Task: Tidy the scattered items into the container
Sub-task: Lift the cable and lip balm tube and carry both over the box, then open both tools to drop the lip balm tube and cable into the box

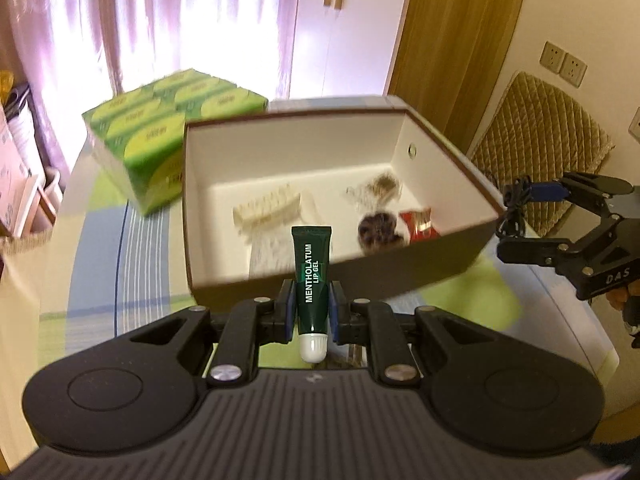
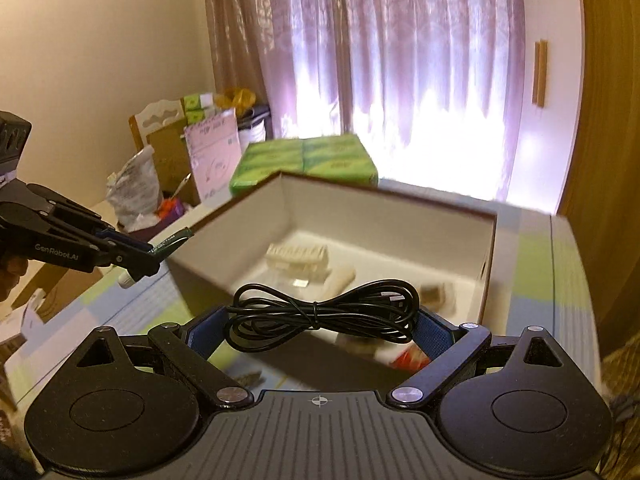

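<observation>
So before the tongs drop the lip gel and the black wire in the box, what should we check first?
1. Left tongs shut on the lip gel tube: ok, both pads press its sides.
2. Right tongs hold the black cable bundle: ok, it sits between the fingers.
3. Box open on top: ok, no lid in the way.
4. Free room inside the box: ok, a pale hair claw, a dark clip and a red packet lie there, with bare floor between them.
5. Tube above the opening: not ok, it is at the near wall.
6. Cable above the opening: cannot tell.
</observation>
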Motion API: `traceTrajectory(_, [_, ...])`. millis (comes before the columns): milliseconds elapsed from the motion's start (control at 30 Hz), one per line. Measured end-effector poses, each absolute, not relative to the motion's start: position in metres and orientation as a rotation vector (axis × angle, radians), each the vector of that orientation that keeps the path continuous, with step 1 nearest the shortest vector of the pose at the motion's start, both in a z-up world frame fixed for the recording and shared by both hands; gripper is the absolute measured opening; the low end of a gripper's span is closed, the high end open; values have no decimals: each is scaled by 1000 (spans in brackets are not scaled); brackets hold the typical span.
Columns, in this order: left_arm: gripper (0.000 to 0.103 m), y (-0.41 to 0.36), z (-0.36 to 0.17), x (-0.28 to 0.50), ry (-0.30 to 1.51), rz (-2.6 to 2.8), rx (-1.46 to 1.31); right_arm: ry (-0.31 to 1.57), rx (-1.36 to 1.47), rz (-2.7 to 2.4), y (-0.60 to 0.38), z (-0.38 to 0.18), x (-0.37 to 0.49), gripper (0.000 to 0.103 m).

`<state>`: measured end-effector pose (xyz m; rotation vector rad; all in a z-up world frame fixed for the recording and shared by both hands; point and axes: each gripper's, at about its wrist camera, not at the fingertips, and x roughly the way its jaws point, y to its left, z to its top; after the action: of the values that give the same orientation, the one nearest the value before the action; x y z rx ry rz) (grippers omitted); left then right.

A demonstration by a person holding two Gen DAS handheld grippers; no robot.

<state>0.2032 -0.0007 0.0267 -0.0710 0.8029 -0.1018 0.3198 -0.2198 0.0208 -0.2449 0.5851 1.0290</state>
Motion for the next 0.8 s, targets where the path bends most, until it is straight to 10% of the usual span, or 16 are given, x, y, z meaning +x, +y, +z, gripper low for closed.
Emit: traceTrajectory(800, [13,-9,-34,356,1110,-247,-154,856,-473,1107,-138,-25,431,98])
